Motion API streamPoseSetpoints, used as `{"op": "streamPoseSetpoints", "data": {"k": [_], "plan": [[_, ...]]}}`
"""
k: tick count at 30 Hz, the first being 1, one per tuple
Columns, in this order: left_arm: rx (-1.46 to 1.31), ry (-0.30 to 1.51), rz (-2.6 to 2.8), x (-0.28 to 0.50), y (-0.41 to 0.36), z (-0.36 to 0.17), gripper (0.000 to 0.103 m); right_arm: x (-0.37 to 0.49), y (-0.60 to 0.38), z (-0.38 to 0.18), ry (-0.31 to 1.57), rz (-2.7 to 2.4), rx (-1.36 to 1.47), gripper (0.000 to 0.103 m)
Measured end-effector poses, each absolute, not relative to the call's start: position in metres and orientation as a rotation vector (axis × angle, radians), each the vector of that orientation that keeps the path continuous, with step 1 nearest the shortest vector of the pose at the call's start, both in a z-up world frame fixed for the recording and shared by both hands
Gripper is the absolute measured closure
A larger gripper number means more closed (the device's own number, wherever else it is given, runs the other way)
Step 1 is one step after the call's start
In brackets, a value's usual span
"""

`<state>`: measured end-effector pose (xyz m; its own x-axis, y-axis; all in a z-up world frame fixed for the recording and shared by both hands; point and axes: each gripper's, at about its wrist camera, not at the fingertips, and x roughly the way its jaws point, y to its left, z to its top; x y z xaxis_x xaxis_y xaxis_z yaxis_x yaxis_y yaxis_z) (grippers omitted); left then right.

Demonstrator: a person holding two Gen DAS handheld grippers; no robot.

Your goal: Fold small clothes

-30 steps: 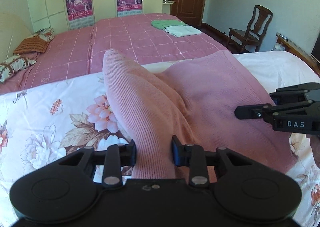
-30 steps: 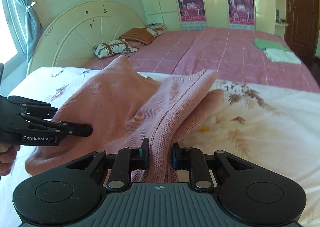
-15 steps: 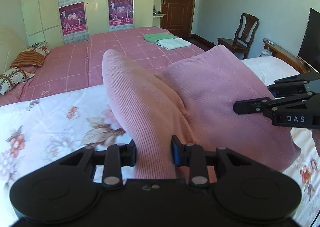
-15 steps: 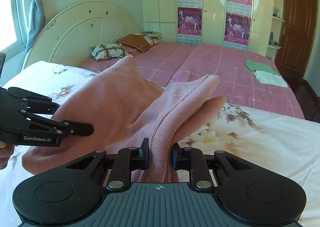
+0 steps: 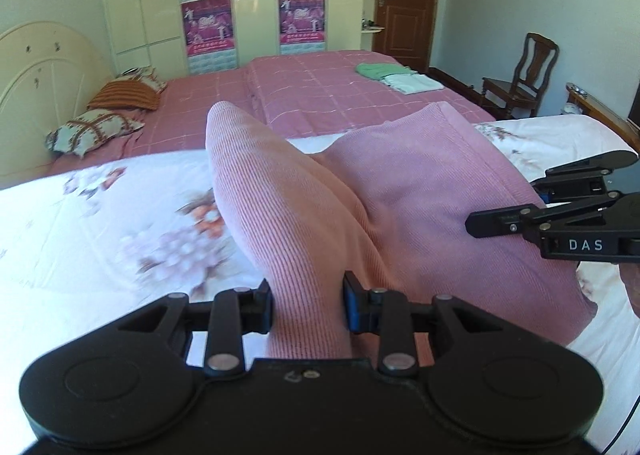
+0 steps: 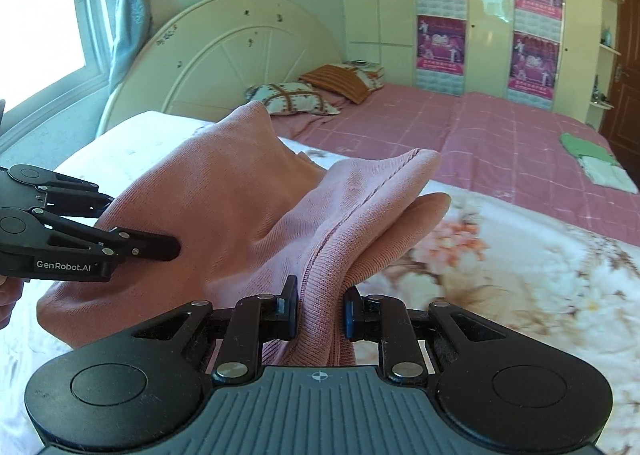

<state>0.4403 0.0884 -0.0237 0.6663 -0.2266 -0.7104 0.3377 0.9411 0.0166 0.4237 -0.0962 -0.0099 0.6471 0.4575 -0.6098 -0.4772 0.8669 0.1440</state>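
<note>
left gripper (image 5: 307, 305): I see both fingers clamped on a bunch of pink fabric, pads pressed in from either side.
right gripper (image 6: 320, 307): same, I read it as pinching a fabric edge between its blue pads.
relative pose: side by side, roughly level, each visible at the edge of the other's view.
hands: only slivers of skin behind the gripper bodies.

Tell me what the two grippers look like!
Both are black plastic with two round discs at the base and silver rivets on jointed linkages. The left gripper has a smooth black body and white "GenRobot.AI" lettering on its side. The right gripper has a ribbed grey body, blue finger pads and "DAS" printed on its side.
</note>
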Motion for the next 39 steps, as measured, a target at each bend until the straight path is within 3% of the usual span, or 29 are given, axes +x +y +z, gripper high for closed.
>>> {"op": "streamPoseSetpoints", "data": {"k": [7,17,20,22,23,24,25,29,30,33,35,37,39], "plan": [[0.111,0.822,-0.285,0.434,0.139,-0.039,0.073,0.432,-0.028,-0.032,0.73,0.568,-0.017,0.083],[0.007,0.894,-0.291,0.428,0.184,-0.088,0.069,0.436,-0.013,-0.085,0.864,0.561,0.025,0.083],[-0.045,0.871,-0.297,0.424,0.196,-0.091,0.057,0.438,-0.021,-0.102,0.903,0.553,0.077,0.083],[-0.052,0.841,-0.287,0.418,0.205,-0.089,0.04,0.44,-0.028,-0.107,0.914,0.551,0.131,0.082],[-0.047,0.814,-0.281,0.414,0.209,-0.086,0.038,0.441,-0.031,-0.108,0.917,0.55,0.165,0.082],[-0.046,0.789,-0.282,0.412,0.215,-0.083,0.037,0.44,-0.036,-0.108,0.921,0.541,0.198,0.071],[-0.06,0.769,-0.288,0.411,0.223,-0.08,0.039,0.44,-0.04,-0.108,0.925,0.523,0.214,0.053],[-0.127,0.75,-0.283,0.434,0.243,-0.068,0.05,0.441,-0.069,-0.094,0.833,0.464,0.346,0.051],[-0.131,0.752,-0.278,0.442,0.243,-0.068,0.052,0.448,-0.074,-0.091,0.816,0.452,0.391,0.052],[-0.113,0.763,-0.29,0.462,0.233,-0.071,0.056,0.474,-0.073,-0.088,0.825,0.451,0.456,0.073],[-0.089,0.796,-0.274,0.474,0.226,-0.078,0.061,0.488,-0.063,-0.086,0.834,0.456,0.428,0.074],[-0.058,0.837,-0.23,0.483,0.222,-0.088,0.063,0.498,-0.05,-0.089,0.855,0.43,0.33,0.094],[-0.029,0.852,-0.224,0.485,0.221,-0.099,0.06,0.507,-0.043,-0.098,0.895,0.379,0.246,0.095]]}}
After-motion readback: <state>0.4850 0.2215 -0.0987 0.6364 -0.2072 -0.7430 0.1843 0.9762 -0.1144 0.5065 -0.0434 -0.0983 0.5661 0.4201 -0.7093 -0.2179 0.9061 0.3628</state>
